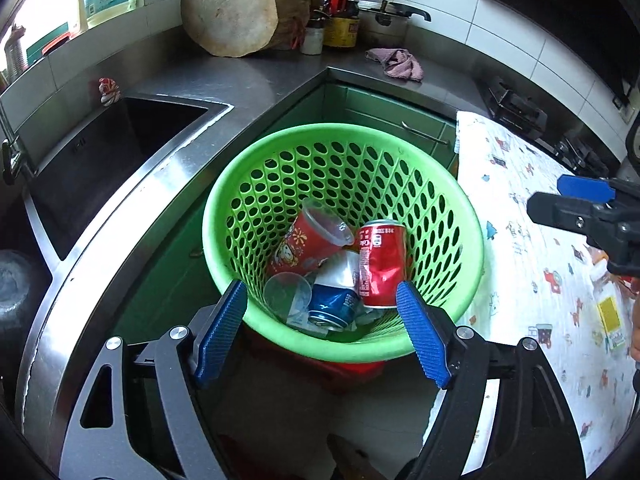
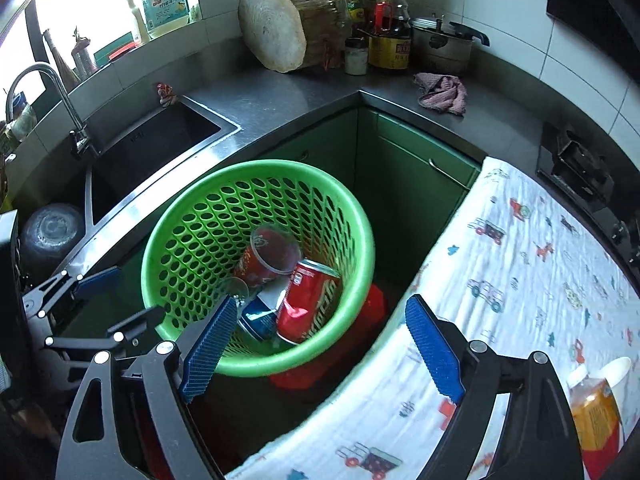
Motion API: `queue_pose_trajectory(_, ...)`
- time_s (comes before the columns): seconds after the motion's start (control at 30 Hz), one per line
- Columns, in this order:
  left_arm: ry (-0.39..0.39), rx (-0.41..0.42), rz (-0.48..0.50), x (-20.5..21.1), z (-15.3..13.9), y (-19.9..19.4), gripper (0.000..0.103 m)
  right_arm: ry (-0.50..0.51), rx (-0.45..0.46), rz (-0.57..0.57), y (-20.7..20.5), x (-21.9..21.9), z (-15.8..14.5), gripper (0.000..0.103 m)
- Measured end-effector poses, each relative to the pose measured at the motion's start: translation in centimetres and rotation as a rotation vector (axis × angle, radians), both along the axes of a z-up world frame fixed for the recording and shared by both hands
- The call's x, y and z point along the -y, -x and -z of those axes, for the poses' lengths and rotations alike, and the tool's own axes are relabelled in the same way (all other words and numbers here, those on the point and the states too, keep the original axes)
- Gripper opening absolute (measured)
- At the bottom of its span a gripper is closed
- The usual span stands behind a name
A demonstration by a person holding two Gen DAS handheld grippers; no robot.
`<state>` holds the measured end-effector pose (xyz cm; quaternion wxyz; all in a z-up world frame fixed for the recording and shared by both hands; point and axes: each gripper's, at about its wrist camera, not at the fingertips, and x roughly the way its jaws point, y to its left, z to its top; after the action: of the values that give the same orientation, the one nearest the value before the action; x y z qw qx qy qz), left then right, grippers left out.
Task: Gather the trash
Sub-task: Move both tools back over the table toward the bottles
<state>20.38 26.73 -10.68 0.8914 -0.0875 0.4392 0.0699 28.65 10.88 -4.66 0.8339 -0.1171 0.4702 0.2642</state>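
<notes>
A green perforated basket (image 1: pixel 344 240) fills the centre of the left wrist view and already holds trash: a dented red can (image 1: pixel 380 264), a crushed blue can (image 1: pixel 334 306), a red printed cup (image 1: pixel 308 240) and a clear lid (image 1: pixel 286 292). The left gripper (image 1: pixel 322 332) and right gripper (image 2: pixel 320 344) both stand open and empty. At the lower right of the right wrist view, an orange bottle (image 2: pixel 592 412) on the patterned cloth (image 2: pixel 520 280) likely remains to collect.
</notes>
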Motion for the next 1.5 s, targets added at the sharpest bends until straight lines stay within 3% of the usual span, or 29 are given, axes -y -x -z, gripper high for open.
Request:
queue_pose_trajectory(0.37,0.007,0.038,0.102,6.1,-1.8,-0.7,0.079,0.036,0.031,0.154,4.1,11.4,-1.4,0.083)
queue_pose_trajectory(0.8,0.02,0.019,0.184,13.9,-1.7,0.3,0.08,0.157,0.034,0.291,5.1,24.7,-1.5,0.083)
queue_pose_trajectory(1.13,0.06,-0.009,0.23,19.6,-1.7,0.9,0.08,0.163,0.018,0.333,4.1,31.0,-1.9,0.081)
queue_pose_trajectory(1.5,0.095,-0.056,0.321,30.7,-2.0,1.1,0.08,0.101,0.045,0.324,6.0,36.2,-3.3,0.08)
